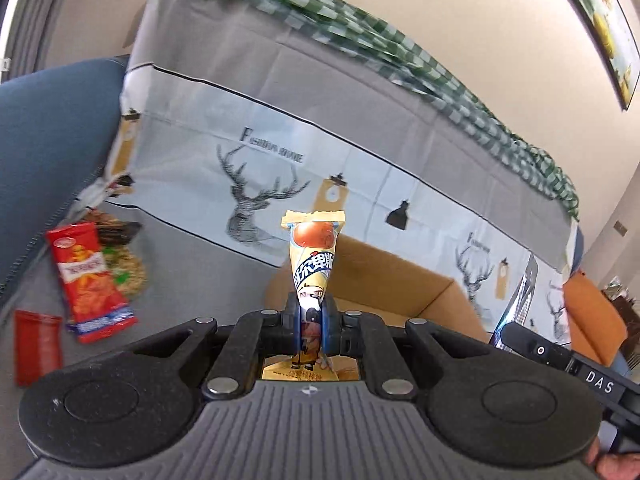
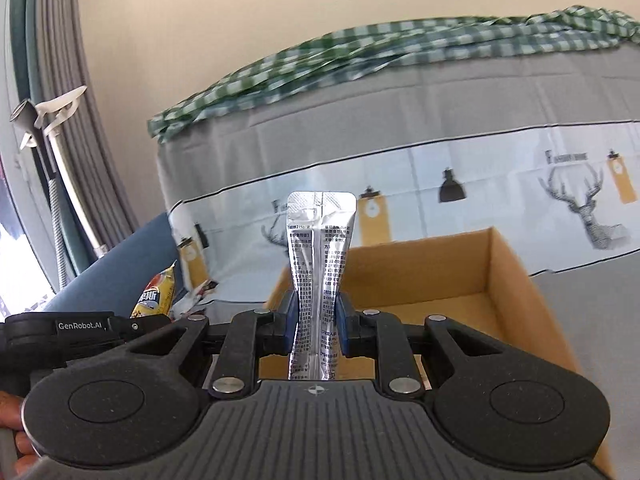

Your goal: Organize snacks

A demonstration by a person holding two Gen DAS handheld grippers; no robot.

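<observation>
My left gripper [image 1: 311, 322] is shut on a yellow snack packet [image 1: 313, 256] that stands upright between the jaws, in front of the open cardboard box [image 1: 432, 292]. My right gripper [image 2: 317, 320] is shut on a silver foil packet [image 2: 320, 248], held upright over the cardboard box [image 2: 516, 280]. The silver packet also shows in the left wrist view [image 1: 520, 292], at the right. The yellow packet also shows in the right wrist view [image 2: 156, 292], at the left. A red snack packet [image 1: 90, 280] lies on the grey cover to the left.
A noodle-print packet [image 1: 124, 264] and a small red packet [image 1: 36, 346] lie beside the red one. A deer-print grey sofa back [image 1: 280, 152] with a green checked cloth [image 1: 400, 48] rises behind the box. A blue cushion [image 1: 48, 152] is at the left.
</observation>
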